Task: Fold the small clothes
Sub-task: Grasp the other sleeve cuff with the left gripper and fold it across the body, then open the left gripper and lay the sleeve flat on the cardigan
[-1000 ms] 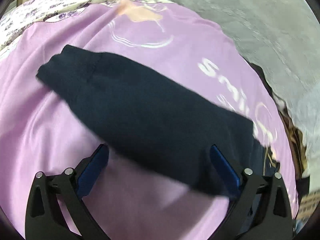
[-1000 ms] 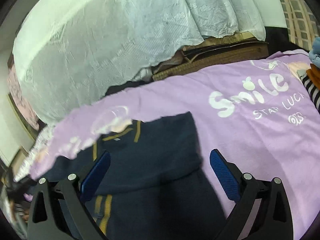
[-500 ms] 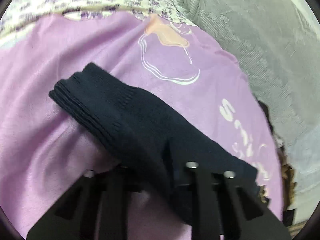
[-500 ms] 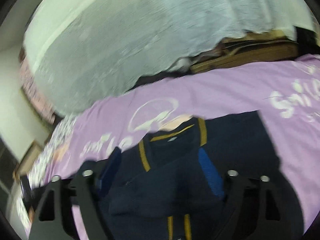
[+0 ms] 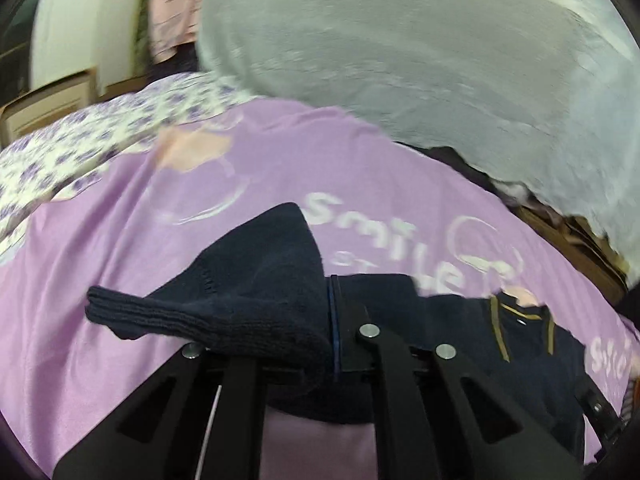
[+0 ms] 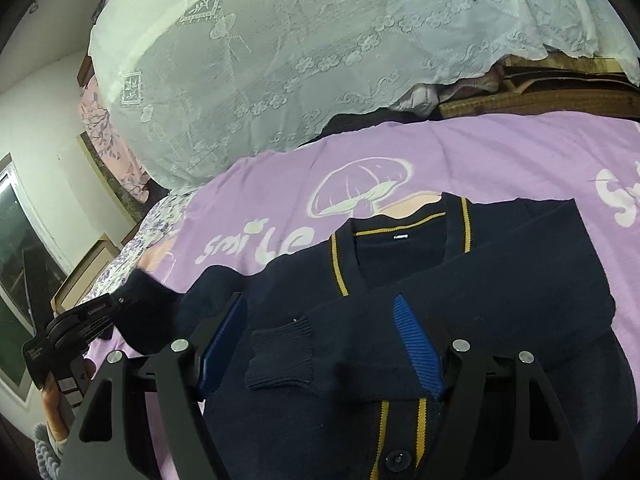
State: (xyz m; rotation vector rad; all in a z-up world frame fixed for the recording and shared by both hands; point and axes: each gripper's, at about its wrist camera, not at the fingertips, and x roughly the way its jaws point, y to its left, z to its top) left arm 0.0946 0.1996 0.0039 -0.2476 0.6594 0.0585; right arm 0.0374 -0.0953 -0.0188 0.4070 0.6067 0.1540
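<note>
L gripper points down at a slant over the bed, jaws pressed together on the sleeve of the navy cardigan; cuff end sticks out left of the jaws and hangs free above the purple blanket; rest of the sleeve runs back under the gripper frame toward the cardigan body at right. In the R wrist view the same L gripper shows at far left w/ the sleeve bunched in front of it, a bit of the person's hand below it.

R gripper also tilted down, jaws spread wide; they closed in partway just now, pads not pressing anything; the other sleeve lies folded across the cardigan's chest, its ribbed cuff betw. the jaws, nearer the left one; yellow-trimmed V-neck just beyond the jaws, button placket below them.

L view is motion-blurred; its pads mostly buried in knit, only a thin blue edge shows; cardigan hem cut off by frame bottom. White lace cover behind the blanket.
</note>
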